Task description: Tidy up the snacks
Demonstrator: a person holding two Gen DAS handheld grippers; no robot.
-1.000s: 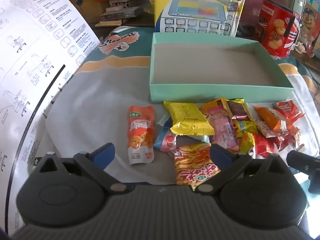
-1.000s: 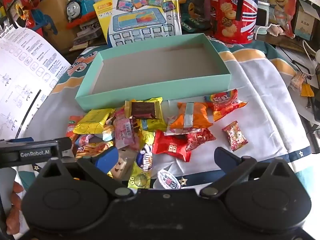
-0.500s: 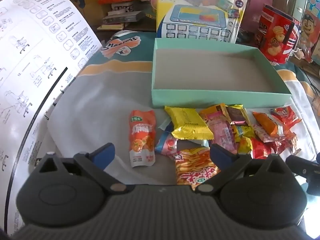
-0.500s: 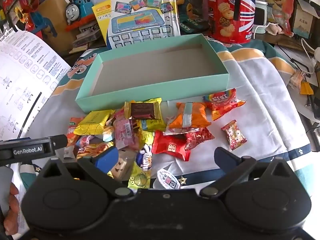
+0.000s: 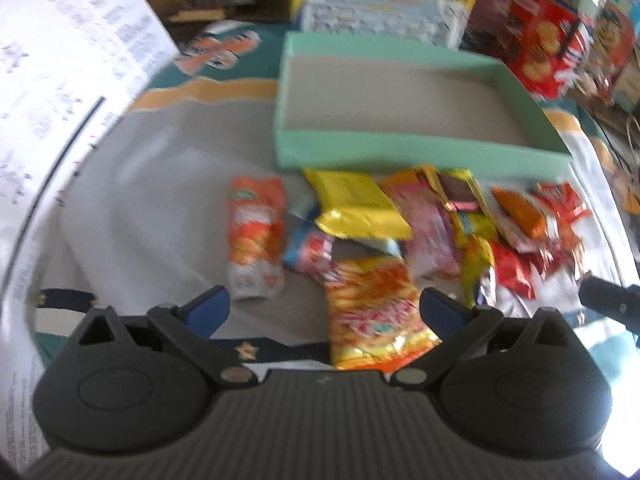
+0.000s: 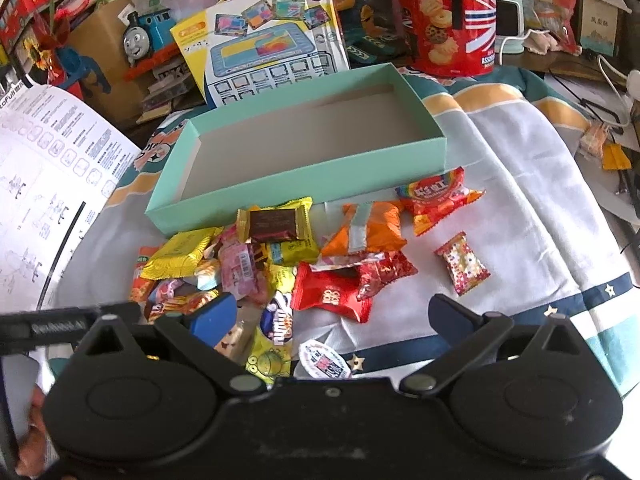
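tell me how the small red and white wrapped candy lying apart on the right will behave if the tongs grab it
The wrapped candy looks small and probably light. Its crimped ends look thin, so they would likely crumple; the fuller middle seems the safer grip. It lies flat on the cloth, so it should slide rather than roll.

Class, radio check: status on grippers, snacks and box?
Left gripper open, right gripper open, both holding nothing. Snack pile on the cloth, mint box holds no snacks. Nothing between pile and box.
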